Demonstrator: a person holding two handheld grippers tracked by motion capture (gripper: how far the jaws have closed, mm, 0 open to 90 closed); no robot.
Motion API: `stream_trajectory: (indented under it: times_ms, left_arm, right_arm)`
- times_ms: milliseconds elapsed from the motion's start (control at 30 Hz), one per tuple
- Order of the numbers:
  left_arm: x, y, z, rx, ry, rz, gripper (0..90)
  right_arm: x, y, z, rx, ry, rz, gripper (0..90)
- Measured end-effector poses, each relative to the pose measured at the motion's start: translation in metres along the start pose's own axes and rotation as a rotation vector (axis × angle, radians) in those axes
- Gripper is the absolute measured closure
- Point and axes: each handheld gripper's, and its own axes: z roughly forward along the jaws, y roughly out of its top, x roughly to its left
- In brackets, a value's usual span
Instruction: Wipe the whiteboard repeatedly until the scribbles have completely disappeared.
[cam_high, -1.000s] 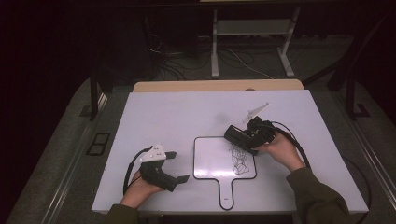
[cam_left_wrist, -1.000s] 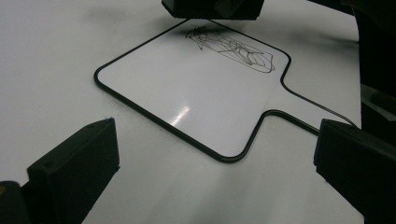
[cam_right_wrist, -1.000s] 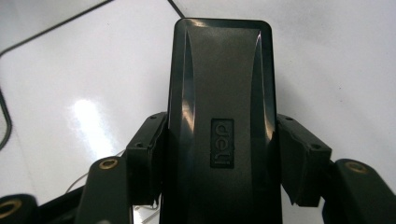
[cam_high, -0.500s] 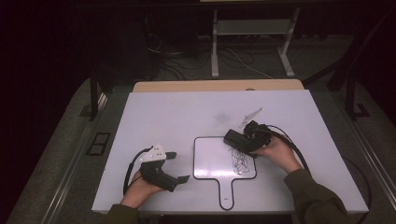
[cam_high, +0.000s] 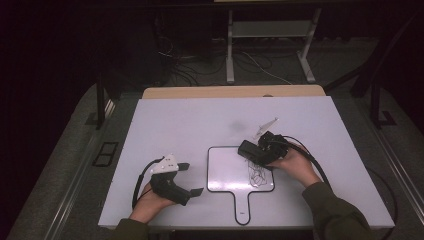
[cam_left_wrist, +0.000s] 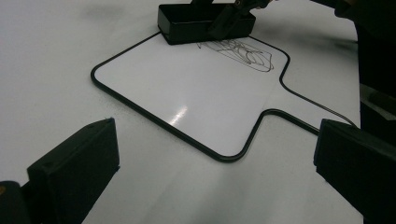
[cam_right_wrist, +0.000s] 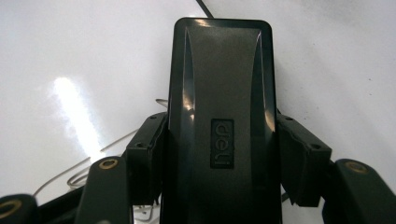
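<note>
So nearest the person, the left gripper (cam_high: 192, 179) was just parked on the tabletop (cam_high: 180, 125) at the near left, fingers (cam_left_wrist: 74, 172) spread wide open with nothing in them, aimed toward the little paddle-shaped whiteboard (cam_high: 227, 170). The board lay flat in the middle with its handle pointing back at the person.

A bit farther out, the right gripper (cam_high: 256, 152) had its fingers (cam_right_wrist: 147, 154) clamped on both long sides of a black eraser (cam_right_wrist: 219, 116), about as closed as that block lets them go. The eraser sat at the far right part of the board, right at the top edge of the black scribble (cam_high: 259, 175). In the high view its long axis ran roughly left-right across the board, slightly tilted, free end pointing left toward the clean part. In the right gripper view it stuck straight out along the fingers, logo side up.

What could go wrong, I'd guess: nothing was pinning the board, so a firm wipe could shove it across the tabletop. Also, if the eraser tipped up on one edge, it'd probably smear or skip lines. Most of the scribble sat nearer than the eraser, so it looked mostly unwiped.
</note>
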Motion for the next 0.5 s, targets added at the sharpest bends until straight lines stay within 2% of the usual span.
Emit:
stream_trajectory:
  times_ms: [333,433,467,500]
  left_arm:
    - [0.0,0.0,0.0,-0.001,0.0,-0.002,0.0]
    - [0.0,0.0,0.0,0.004,0.0,0.0,0.0]
    - [0.0,0.0,0.0,0.001,0.0,0.0,0.0]
    - [0.0,0.0,0.0,0.002,0.0,-0.003,0.0]
  right_arm:
    - [0.009,0.005,0.003,0.0,0.001,-0.028,38.6]
    - [0.014,0.007,0.004,-0.003,0.019,-0.031,38.6]
    - [0.014,0.008,0.005,0.0,0.014,-0.046,38.6]
    - [0.016,0.008,0.005,-0.004,0.027,-0.036,38.6]
